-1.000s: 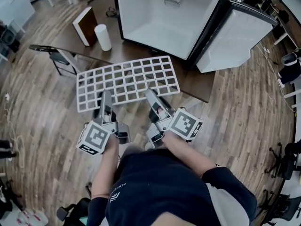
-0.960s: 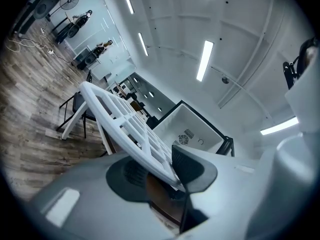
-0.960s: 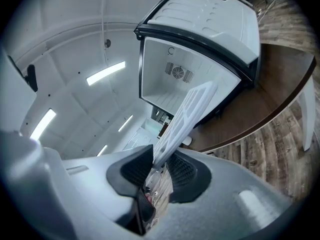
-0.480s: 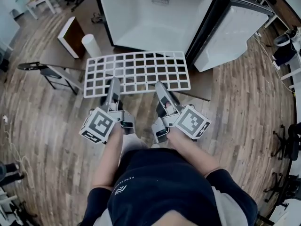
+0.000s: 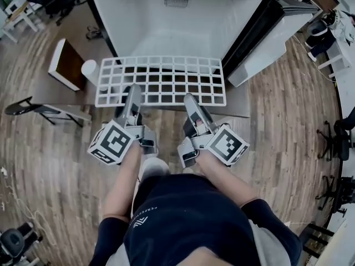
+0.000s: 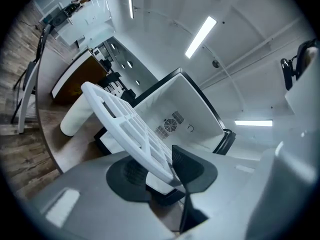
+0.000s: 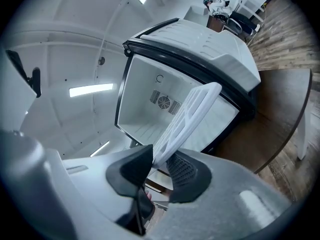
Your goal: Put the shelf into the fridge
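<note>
- The left claw (image 5: pixel 132 93) and the right claw (image 5: pixel 190 100) each pinch the near long edge of the white plastic grid shelf (image 5: pixel 161 81).
- The shelf is held level above the brown desk (image 5: pixel 237 103), just before the open white fridge (image 5: pixel 166 32). Its long axis runs left-right, and its far edge faces the cavity.
- Risk: uneven pushing skews the shelf, and a corner jams against a side wall or the open door (image 5: pixel 272 37).

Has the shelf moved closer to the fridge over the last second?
Yes. The shelf has moved toward the open fridge; its far edge now reaches its front.
</note>
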Action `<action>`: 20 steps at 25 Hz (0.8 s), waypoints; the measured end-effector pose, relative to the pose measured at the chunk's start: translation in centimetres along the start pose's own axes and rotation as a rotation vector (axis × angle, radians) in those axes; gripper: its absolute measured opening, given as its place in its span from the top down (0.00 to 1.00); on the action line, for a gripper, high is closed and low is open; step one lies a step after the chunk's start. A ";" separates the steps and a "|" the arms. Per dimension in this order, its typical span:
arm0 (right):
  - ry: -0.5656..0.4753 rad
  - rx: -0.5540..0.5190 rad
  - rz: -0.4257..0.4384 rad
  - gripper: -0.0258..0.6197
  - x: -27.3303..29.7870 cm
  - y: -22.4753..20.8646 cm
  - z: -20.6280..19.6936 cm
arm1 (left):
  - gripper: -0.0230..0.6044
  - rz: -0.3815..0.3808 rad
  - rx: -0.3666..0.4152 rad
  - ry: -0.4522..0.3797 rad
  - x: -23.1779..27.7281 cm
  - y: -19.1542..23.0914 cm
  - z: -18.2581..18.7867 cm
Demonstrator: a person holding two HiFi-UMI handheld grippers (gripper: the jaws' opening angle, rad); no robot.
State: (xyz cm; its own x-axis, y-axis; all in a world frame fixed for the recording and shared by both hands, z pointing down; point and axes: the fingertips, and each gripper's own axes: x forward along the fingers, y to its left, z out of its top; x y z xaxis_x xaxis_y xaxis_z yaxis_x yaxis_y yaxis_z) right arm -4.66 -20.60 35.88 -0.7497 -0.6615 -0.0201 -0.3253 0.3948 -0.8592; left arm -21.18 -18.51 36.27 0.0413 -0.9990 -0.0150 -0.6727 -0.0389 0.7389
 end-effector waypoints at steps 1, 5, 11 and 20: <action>-0.010 -0.004 -0.005 0.82 0.4 0.0 0.2 | 0.74 -0.006 0.007 0.014 0.6 0.1 0.2; -0.049 -0.009 -0.040 0.82 1.3 -0.4 1.2 | 0.74 -0.033 0.015 0.063 2.8 0.3 0.6; -0.104 -0.009 -0.071 0.82 2.3 -0.8 2.3 | 0.74 -0.108 -0.029 0.094 5.4 -0.2 0.8; -0.143 -0.002 -0.101 0.82 3.3 -1.2 3.3 | 0.74 -0.129 -0.044 0.132 7.3 -0.2 0.9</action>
State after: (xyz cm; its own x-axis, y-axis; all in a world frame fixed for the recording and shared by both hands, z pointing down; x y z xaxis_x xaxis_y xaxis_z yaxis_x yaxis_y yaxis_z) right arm -4.82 -25.33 35.13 -0.6235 -0.7818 -0.0061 -0.3961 0.3226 -0.8597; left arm -21.45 -25.84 35.43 0.2233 -0.9744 -0.0254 -0.6224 -0.1626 0.7656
